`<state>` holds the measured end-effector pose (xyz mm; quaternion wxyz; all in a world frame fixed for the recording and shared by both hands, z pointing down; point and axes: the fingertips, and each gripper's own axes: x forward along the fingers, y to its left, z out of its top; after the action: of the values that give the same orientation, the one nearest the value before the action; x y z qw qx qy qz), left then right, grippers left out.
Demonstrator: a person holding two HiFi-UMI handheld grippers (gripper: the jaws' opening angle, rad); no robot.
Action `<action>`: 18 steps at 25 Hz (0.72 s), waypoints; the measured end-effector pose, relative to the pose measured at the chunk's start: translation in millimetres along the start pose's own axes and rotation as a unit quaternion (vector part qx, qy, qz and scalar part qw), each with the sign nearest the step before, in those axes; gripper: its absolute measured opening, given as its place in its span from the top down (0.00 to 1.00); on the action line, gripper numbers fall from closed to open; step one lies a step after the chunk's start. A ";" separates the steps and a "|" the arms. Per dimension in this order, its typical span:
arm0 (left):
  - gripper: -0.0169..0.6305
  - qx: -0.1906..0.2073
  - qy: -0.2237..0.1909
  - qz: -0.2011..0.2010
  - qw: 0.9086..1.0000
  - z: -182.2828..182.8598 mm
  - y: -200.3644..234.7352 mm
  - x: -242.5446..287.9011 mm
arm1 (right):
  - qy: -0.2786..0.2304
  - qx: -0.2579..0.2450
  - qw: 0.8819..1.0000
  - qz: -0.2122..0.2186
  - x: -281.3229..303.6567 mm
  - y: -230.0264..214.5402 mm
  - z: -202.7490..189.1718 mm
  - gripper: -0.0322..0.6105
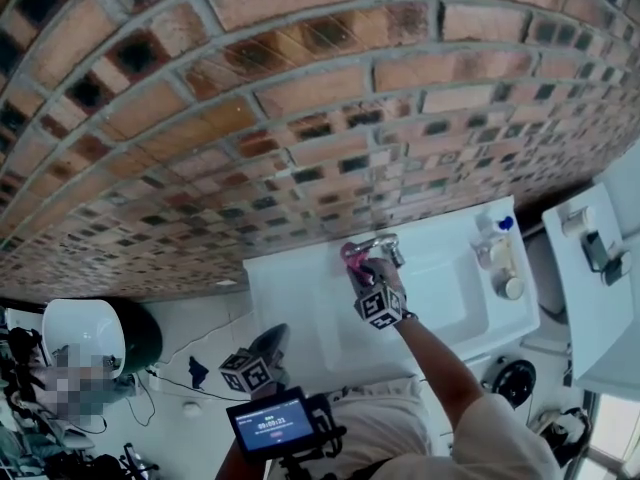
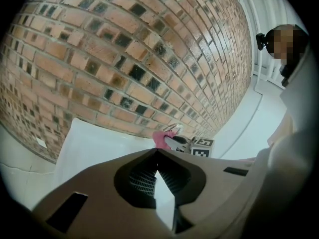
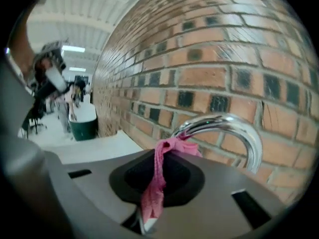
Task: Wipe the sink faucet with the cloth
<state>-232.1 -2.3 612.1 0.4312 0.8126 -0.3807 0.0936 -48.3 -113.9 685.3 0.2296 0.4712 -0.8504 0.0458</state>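
A curved chrome faucet (image 1: 383, 245) (image 3: 234, 128) rises at the back of the white sink (image 1: 300, 293) against the brick wall. A pink cloth (image 1: 352, 256) (image 3: 160, 176) is pressed against the spout's left side. My right gripper (image 1: 366, 280) (image 3: 149, 203) is shut on the pink cloth, which runs from between its jaws up to the spout. My left gripper (image 1: 268, 348) (image 2: 157, 179) hangs low, left of the sink's front, shut with nothing between its jaws. In the left gripper view the cloth (image 2: 161, 137) and faucet (image 2: 174, 129) show far off.
A soap bottle (image 1: 492, 240) and small items stand on the sink's right ledge. To the right is a white shelf (image 1: 590, 298) with objects. A dark green bin (image 1: 145, 333) and white tub (image 1: 80, 333) sit on the floor at left.
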 end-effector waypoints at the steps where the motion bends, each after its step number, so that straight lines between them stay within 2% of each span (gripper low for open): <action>1: 0.99 0.000 0.000 0.001 1.000 -0.1 -0.9 0.9 | 0.014 -0.036 0.999 -0.016 1.6 0.0 -3.4 0.88; 5: 0.99 0.002 0.002 0.000 1.000 0.2 -6.2 6.1 | 0.056 -0.143 0.986 -0.070 3.3 -11.5 -15.4 0.89; 7: 0.99 0.002 0.002 0.000 1.000 0.6 -7.8 8.8 | 0.059 -0.193 0.975 -0.089 2.2 -18.3 -13.4 0.89; 9: 0.99 0.003 0.002 0.000 1.000 0.5 -9.9 11.2 | 0.049 -0.220 0.969 -0.100 -1.3 -21.9 -6.3 0.89; 14: 0.99 0.008 0.007 -0.003 1.000 -2.2 -14.8 15.3 | 0.008 -0.204 0.969 -0.143 -18.6 -42.3 12.9 0.89; 18: 0.99 0.007 0.008 -0.004 1.000 -4.2 -16.8 16.4 | -0.007 -0.175 0.974 -0.142 -27.0 -46.0 16.0 0.89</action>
<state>-208.2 -2.1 611.9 0.4289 0.8162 -0.3737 0.1008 -3.9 -122.9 653.0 0.3067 0.5401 -0.7712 -0.1397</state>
